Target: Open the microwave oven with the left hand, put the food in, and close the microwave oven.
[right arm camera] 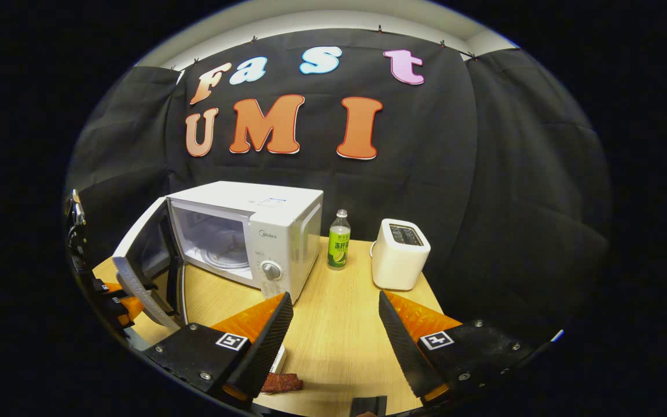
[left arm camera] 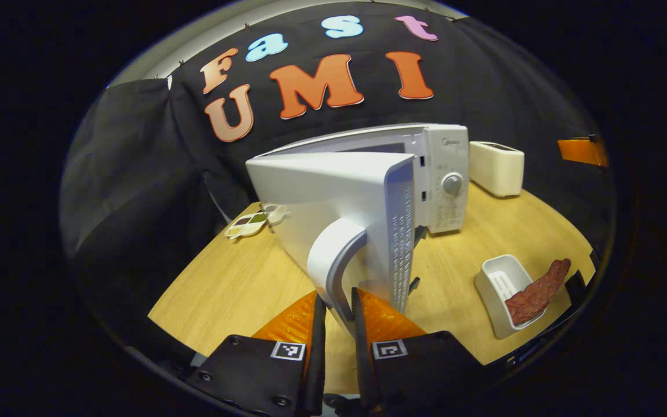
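So the microwave point(right arm camera: 252, 237) sits on the worktop point(right arm camera: 333, 330) with its door point(left arm camera: 333, 202) swung well out, and our left gripper point(left arm camera: 338, 307) has its fingers closed on the door's handle point(left arm camera: 333, 260), one on each side of that curved bar. The handle's a rigid plastic loop, so we reckon it takes a firm pinch fine and the door just pivots on its hinge; the body looks heavy enough not to skid when we pull, though that's a guess. The cavity is open, and inside the microwave the glass turntable point(right arm camera: 223, 255) is visible, which is the fragile bit, so the food wants setting down gently, not dropping. The food is a white tray point(left arm camera: 504, 292) with a strip of reddish meat point(left arm camera: 539, 289) draped over its rim, in front of the microwave and off to the control-panel side. The tray looks light and stiff with a thin, probably slick wall, and the meat is floppy and hanging half out, so we'd grab the tray by its rim on the side away from the meat and keep it level. Our right gripper point(right arm camera: 333, 336) is spread wide and holding nothing, hovering over the worktop in front of the microwave, with the meat just below its left finger.
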The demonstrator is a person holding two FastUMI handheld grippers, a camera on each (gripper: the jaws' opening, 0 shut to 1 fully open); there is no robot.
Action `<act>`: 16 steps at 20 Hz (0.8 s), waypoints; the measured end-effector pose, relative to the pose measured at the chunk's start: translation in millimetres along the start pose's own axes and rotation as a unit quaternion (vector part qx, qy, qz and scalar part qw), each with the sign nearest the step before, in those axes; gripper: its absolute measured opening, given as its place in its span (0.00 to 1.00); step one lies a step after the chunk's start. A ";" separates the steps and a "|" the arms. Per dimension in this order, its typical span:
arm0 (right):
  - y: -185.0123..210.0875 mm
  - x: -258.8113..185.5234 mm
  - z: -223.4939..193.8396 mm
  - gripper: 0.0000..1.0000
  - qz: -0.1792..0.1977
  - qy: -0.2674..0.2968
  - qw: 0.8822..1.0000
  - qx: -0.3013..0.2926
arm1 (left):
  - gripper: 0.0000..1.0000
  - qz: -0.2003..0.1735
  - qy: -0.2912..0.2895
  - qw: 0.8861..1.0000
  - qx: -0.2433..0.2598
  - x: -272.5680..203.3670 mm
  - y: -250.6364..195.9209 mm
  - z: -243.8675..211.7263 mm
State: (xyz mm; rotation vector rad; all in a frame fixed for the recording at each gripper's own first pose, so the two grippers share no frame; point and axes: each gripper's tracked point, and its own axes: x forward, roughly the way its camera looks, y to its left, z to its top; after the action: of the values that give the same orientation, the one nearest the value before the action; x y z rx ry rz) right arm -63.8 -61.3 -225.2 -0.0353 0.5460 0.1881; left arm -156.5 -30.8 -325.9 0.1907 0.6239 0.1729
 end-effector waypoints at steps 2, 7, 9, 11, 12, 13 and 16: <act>4.7 7.5 -10.2 0.93 -0.004 0.019 1.000 0.010 | 0.35 0.012 0.008 1.000 -0.022 -5.7 35.9 -9.6; 23.4 19.4 -31.3 0.91 -0.006 0.067 0.998 0.019 | 0.79 -0.010 0.029 0.998 -0.059 -11.2 87.7 -32.5; 28.2 20.2 -37.9 0.91 -0.017 0.084 0.996 0.020 | 0.97 -0.022 0.029 0.998 -0.047 -10.3 102.6 -34.2; 34.1 19.0 -44.1 0.91 -0.031 0.099 0.994 0.023 | 0.98 -0.040 0.033 0.998 -0.044 -12.8 114.4 -36.3; 36.8 19.1 -47.3 0.91 -0.038 0.106 0.993 0.026 | 0.98 -0.049 0.040 0.997 -0.045 -12.1 123.7 -39.6; 41.1 18.7 -50.6 0.91 -0.045 0.113 0.992 0.030 | 0.98 -0.055 0.045 0.996 -0.049 -11.7 133.2 -41.9; 51.9 18.0 -64.8 0.91 -0.062 0.138 0.987 0.043 | 0.98 -0.069 0.054 0.995 -0.051 -10.0 164.9 -49.9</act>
State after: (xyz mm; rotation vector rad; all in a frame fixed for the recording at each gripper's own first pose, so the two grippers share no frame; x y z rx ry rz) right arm -91.7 -12.7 -289.0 -0.0104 0.8264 0.0381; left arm -211.0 132.9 -322.3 0.0392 0.7309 0.0812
